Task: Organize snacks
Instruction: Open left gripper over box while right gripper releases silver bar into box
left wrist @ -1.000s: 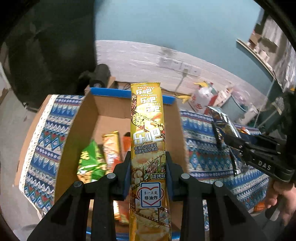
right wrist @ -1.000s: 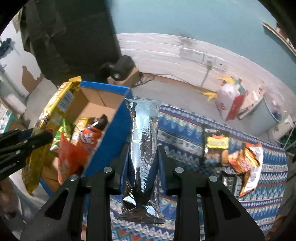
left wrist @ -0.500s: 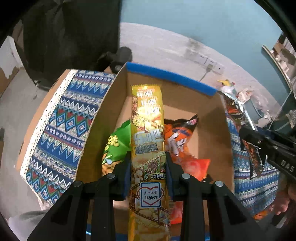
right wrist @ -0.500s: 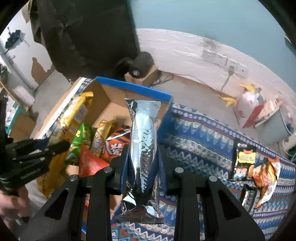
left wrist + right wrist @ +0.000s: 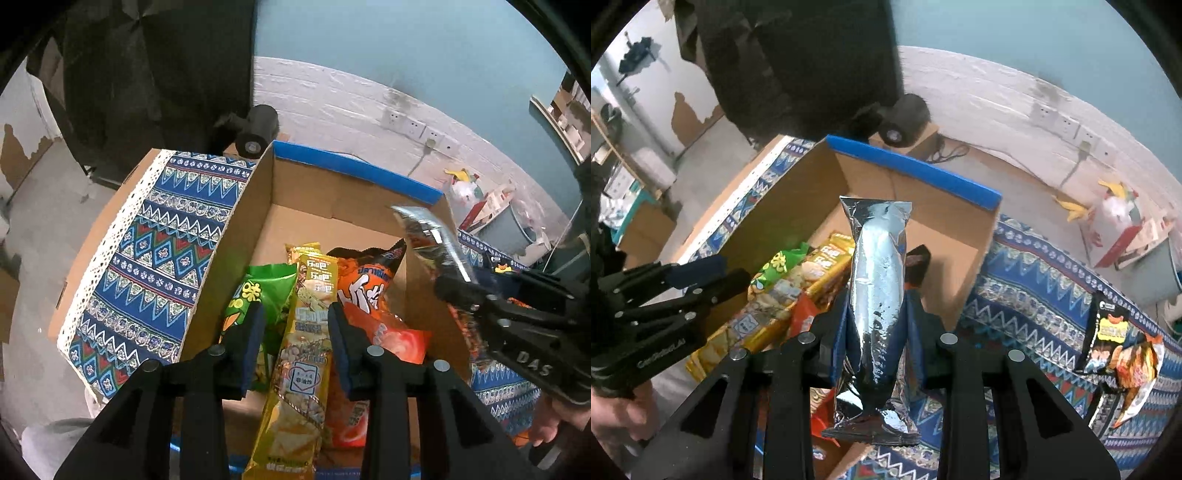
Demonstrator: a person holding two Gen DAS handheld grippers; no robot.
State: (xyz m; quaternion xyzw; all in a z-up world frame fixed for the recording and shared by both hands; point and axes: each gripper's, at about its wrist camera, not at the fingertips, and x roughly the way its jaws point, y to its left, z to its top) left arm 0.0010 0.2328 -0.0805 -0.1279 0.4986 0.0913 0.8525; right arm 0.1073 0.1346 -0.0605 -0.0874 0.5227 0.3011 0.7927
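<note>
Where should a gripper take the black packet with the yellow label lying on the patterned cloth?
Probably across its upper half, from above: the black packet lies flat on the patterned cloth, its long sides free there, while an orange packet overlaps its lower end.

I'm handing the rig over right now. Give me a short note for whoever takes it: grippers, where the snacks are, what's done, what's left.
Left gripper: jaws opening over the cardboard box; the yellow snack pack stands between the pads, a gap showing on each side, its far end among the packs in the box.
Right gripper: shut on the silver foil pack, held above the box.
Done: a green bag, an orange bag and a red pack lie in the box.
Left: finish releasing the yellow pack, drop the silver one in, then fetch the dark snack bags on the patterned cloth.
</note>
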